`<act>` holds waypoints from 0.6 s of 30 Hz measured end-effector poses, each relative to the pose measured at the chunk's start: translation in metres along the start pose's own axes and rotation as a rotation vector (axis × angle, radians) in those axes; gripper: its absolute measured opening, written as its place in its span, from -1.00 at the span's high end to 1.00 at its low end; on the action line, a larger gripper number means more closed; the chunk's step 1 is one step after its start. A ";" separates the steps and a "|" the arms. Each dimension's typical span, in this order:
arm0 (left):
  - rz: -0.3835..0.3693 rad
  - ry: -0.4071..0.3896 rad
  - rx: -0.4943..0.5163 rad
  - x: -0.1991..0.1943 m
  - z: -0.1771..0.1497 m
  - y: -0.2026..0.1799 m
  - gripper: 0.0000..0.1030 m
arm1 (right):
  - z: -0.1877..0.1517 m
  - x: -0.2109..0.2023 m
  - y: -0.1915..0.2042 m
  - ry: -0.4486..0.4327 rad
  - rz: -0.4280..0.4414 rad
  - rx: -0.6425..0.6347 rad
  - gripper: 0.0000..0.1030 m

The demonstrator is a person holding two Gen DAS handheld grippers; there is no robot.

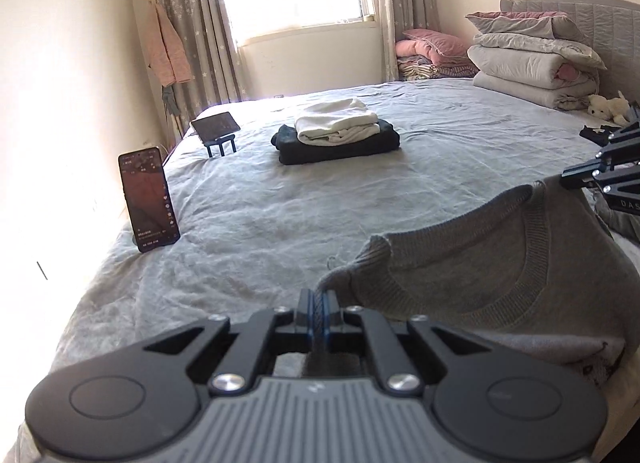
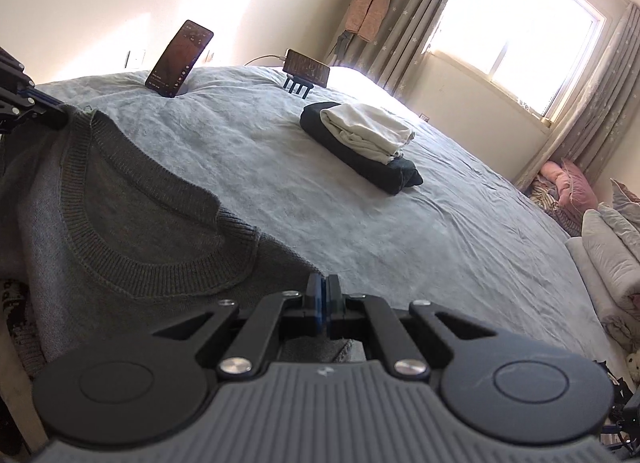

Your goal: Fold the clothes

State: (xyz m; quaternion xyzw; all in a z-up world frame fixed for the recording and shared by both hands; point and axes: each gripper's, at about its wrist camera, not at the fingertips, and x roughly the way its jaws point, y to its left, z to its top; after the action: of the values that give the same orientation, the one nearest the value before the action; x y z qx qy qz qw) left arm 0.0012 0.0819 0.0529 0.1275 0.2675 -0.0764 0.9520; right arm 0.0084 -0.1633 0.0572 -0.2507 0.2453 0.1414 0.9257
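A grey knit sweater (image 1: 500, 263) hangs stretched between my two grippers above the near edge of the bed, its ribbed round collar facing me. My left gripper (image 1: 318, 299) is shut on one shoulder of the sweater. My right gripper (image 2: 323, 287) is shut on the other shoulder of the grey sweater (image 2: 120, 199). In the left wrist view the right gripper (image 1: 568, 179) shows at the right edge, pinching the far shoulder. In the right wrist view the left gripper (image 2: 56, 113) shows at the left edge. The sweater's lower part is out of sight.
On the grey bedsheet (image 1: 260, 223) lies a pile of folded clothes (image 1: 340, 131), white on dark. A phone (image 1: 148, 199) stands propped at the left, a tablet on a stand (image 1: 216, 129) behind it. Folded quilts (image 1: 536, 59) and a plush toy (image 1: 608, 107) sit at the headboard.
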 end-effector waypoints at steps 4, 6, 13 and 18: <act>0.072 -0.041 0.056 0.020 0.027 -0.006 0.91 | 0.010 0.016 -0.008 -0.015 -0.084 0.033 0.96; 0.102 -0.057 0.078 0.032 0.040 -0.008 0.91 | 0.015 0.028 -0.014 -0.013 -0.116 0.053 0.96; 0.149 -0.061 0.090 0.097 0.085 -0.010 0.91 | 0.032 0.073 -0.039 -0.017 -0.219 0.113 0.96; 0.166 -0.056 0.074 0.144 0.114 -0.010 0.91 | 0.046 0.111 -0.061 -0.020 -0.304 0.141 0.97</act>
State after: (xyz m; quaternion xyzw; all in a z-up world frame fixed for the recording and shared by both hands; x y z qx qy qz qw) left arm 0.1762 0.0293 0.0689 0.1822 0.2262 -0.0107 0.9568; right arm 0.1427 -0.1740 0.0581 -0.2180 0.2046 -0.0156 0.9541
